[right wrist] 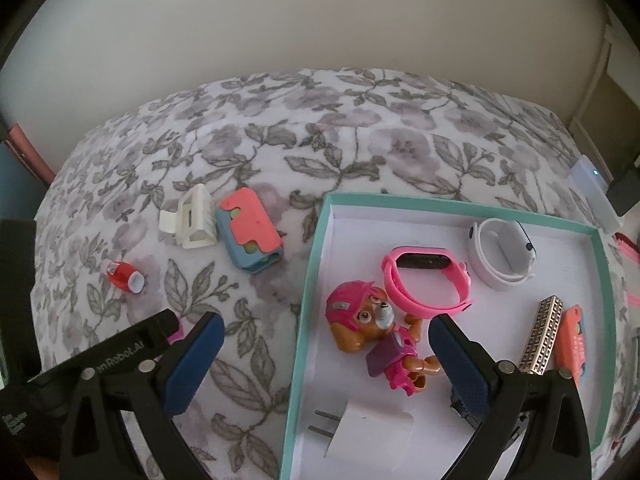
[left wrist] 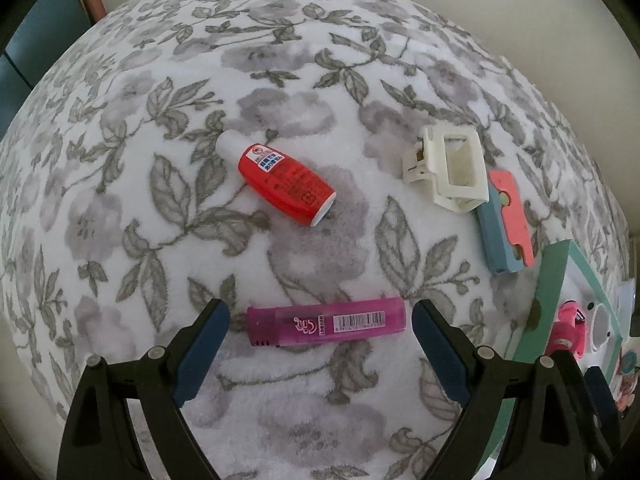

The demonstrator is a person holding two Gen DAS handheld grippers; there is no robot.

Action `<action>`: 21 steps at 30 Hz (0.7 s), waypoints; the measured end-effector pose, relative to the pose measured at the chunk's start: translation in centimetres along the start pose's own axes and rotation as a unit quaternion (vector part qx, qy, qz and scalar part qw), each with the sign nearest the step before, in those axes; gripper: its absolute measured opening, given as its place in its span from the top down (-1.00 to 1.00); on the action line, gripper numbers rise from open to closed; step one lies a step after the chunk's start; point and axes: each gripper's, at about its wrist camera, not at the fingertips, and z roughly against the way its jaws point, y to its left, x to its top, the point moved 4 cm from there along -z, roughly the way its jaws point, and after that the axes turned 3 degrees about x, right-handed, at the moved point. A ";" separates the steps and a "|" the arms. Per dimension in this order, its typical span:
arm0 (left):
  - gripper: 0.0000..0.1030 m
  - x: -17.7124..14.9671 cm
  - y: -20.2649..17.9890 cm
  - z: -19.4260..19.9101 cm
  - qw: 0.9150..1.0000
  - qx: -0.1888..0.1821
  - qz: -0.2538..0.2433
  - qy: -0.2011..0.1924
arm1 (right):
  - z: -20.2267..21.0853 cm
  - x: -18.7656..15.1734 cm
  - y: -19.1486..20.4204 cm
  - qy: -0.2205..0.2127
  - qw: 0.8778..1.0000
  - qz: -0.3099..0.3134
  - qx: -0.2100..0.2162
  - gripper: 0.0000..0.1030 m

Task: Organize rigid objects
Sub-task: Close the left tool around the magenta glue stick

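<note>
A pink lighter (left wrist: 325, 321) lies flat on the flowered blanket (left wrist: 280, 60), right between the spread blue pads of my left gripper (left wrist: 321, 318), which is open and not touching it. Beyond it lie a red bottle (left wrist: 280, 180) with a white cap, a cream hair claw (left wrist: 448, 168) and a blue-and-coral case (left wrist: 506, 224). My right gripper (right wrist: 326, 338) is open above the left wall of the teal box (right wrist: 316, 248), over the pink toy pup (right wrist: 376, 336). The box also holds a pink watch (right wrist: 424, 280), a white watch (right wrist: 500, 256) and a white plug (right wrist: 368, 432).
A patterned gold bar (right wrist: 542, 336) and a coral item (right wrist: 574, 340) lie at the box's right side. The left gripper's black body (right wrist: 92, 360) shows at the lower left of the right wrist view. A pale wall (right wrist: 320, 20) rises behind the bed.
</note>
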 end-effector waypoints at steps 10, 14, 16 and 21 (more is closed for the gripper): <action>-0.79 -0.1 -1.6 -2.1 1.000 0.009 -0.019 0.003 | -0.3 0.0 -0.3 0.003 1.000 0.000 -0.006 -1.00; -0.74 -0.2 -2.4 -2.5 1.000 0.008 -0.023 0.006 | -0.4 0.0 -0.4 0.005 1.000 -0.002 -0.008 -1.00; -0.65 -0.2 -2.4 -2.4 1.000 0.010 -0.024 0.005 | -0.4 0.0 -0.4 0.004 1.000 -0.002 -0.010 -1.00; -0.63 -0.3 -2.3 -2.4 1.000 0.009 -0.026 0.003 | -0.6 0.0 -0.5 0.007 1.000 -0.002 -0.011 -1.00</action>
